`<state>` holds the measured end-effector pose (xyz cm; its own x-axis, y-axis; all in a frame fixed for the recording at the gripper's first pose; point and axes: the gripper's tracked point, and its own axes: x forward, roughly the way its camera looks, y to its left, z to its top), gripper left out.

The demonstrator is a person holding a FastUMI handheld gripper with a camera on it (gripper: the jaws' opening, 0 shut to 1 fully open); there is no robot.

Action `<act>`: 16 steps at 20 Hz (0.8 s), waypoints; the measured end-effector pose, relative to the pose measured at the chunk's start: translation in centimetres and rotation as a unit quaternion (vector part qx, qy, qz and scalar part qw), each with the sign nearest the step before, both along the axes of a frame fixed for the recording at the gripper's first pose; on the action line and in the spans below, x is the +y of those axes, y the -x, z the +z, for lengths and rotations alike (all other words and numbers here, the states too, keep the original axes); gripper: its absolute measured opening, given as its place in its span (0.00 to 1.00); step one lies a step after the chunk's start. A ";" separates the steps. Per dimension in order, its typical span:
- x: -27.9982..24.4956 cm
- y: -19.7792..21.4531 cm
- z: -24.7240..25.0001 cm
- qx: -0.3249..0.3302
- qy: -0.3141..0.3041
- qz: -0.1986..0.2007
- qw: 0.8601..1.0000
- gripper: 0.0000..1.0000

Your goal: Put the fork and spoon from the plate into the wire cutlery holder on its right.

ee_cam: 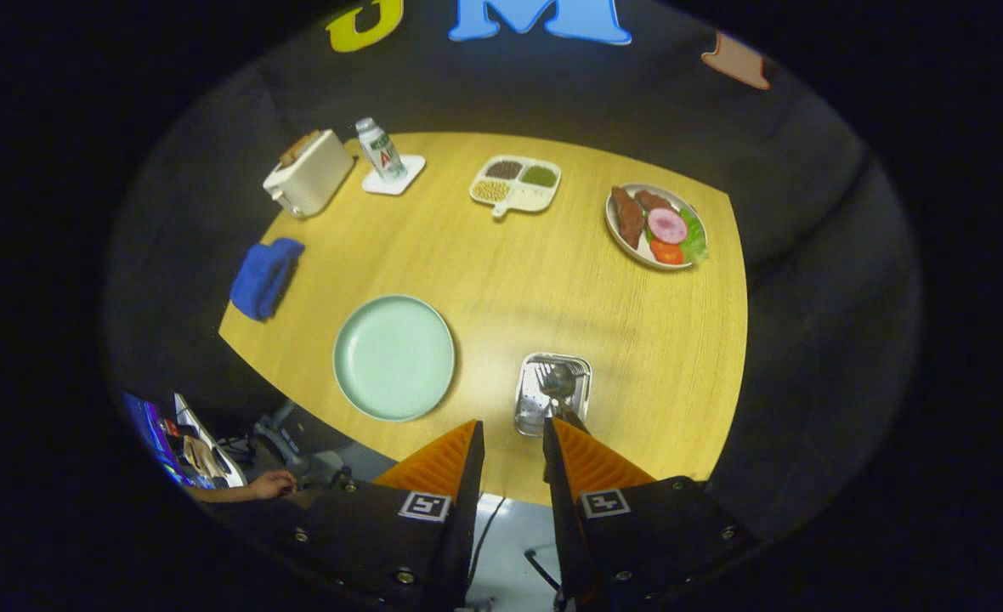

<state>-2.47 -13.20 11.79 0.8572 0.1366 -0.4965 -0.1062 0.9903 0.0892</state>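
A pale green plate (pixel 393 357) lies bare on the wooden table (pixel 552 280), ahead of my fingers and to the left. To the plate's right stands the metal cutlery holder (pixel 552 393), seen from above, with the fork (pixel 544 372) and the spoon (pixel 559 382) standing inside it. My gripper (pixel 512 438) hovers high above the table's near edge, just short of the holder. Its fingers stand a little apart with nothing between them.
At the back of the table are a white toaster (pixel 308 172), a bottle (pixel 380 150) on a white coaster, a divided tray of grains (pixel 516 184) and a plate of food (pixel 656 226). A blue cloth (pixel 265 276) hangs over the left edge. A person's hand (pixel 272 484) rests below left.
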 end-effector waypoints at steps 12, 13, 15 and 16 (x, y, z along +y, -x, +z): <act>6.8 5.5 3.1 -0.265 -0.060 -0.081 0.959 0.41; 7.4 5.7 3.7 -0.289 -0.053 -0.082 0.952 0.41; 8.1 6.8 5.8 -0.354 -0.034 -0.098 0.930 0.56; 8.7 7.5 6.6 -0.379 -0.030 -0.103 0.919 0.74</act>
